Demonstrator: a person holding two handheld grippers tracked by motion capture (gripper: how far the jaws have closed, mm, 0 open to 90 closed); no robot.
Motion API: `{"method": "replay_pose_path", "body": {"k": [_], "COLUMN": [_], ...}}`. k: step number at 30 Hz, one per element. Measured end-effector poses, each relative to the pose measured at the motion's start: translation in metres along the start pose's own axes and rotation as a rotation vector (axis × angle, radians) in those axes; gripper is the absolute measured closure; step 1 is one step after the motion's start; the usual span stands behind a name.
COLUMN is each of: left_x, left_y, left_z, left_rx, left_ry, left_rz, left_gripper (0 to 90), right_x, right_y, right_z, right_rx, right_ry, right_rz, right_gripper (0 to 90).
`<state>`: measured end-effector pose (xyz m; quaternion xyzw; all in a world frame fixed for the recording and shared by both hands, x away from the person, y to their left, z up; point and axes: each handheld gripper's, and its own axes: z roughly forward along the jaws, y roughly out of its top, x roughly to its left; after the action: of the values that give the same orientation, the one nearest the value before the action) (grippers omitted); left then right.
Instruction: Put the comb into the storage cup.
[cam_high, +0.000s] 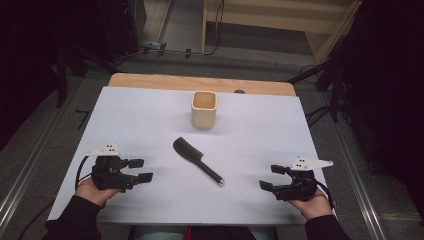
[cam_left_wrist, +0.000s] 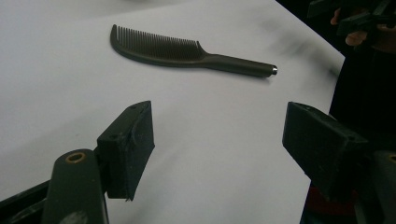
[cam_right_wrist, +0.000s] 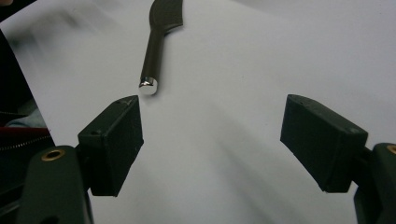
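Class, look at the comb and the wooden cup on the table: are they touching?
Apart. The high view shows bare white table between the comb and the wooden cup, which stands farther back.

Both tools held low, jaws spread wide

Left tool (cam_high: 139, 169) in the left hand (cam_high: 92, 191), empty; right tool (cam_high: 272, 177) in the right hand (cam_high: 314, 204), empty; tips face inward.
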<state>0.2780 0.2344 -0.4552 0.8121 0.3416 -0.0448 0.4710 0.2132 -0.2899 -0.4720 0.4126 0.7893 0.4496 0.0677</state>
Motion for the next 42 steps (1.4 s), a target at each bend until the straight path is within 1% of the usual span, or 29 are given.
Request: {"method": "replay_pose_path", "body": {"k": [12, 15, 22, 25, 31, 35, 41, 42], "left_x": [0.0, 0.0, 0.001, 0.0, 0.0, 0.001, 0.001, 0.001], "left_y": [0.0, 0.0, 0.001, 0.001, 0.001, 0.001, 0.001, 0.002], "left_z": [0.001, 0.002, 0.002, 0.002, 0.002, 0.002, 0.002, 0.002], "left_rx": [0.01, 0.012, 0.012, 0.013, 0.012, 0.012, 0.014, 0.012], "left_ry": [0.0, 0.0, 0.0, -0.001, 0.002, 0.003, 0.002, 0.003], "left_rz": [0.004, -0.004, -0.002, -0.001, -0.002, -0.004, -0.005, -0.009], "left_gripper": [25.6, 25.6, 25.6, 25.6, 25.6, 25.6, 25.6, 25.6], "right_x": [-0.001, -0.001, -0.001, -0.001, 0.0, 0.0, -0.001, -0.001], "right_y": [0.001, 0.001, 0.003, 0.004, 0.006, 0.009, 0.018, 0.02], "right_z": [0.0, 0.0, 0.0, 0.0, 0.001, 0.003, 0.008, 0.009], "right_rx": [-0.012, -0.012, -0.025, -0.022, -0.023, -0.029, -0.043, -0.042], "right_ry": [0.009, 0.011, 0.015, 0.016, 0.019, 0.021, 0.037, 0.033], "right_rz": [0.006, 0.005, 0.003, 0.006, -0.005, -0.012, -0.012, -0.01], "right_gripper": [19.1, 19.1, 19.1, 19.1, 19.1, 19.1, 19.1, 19.1]}}
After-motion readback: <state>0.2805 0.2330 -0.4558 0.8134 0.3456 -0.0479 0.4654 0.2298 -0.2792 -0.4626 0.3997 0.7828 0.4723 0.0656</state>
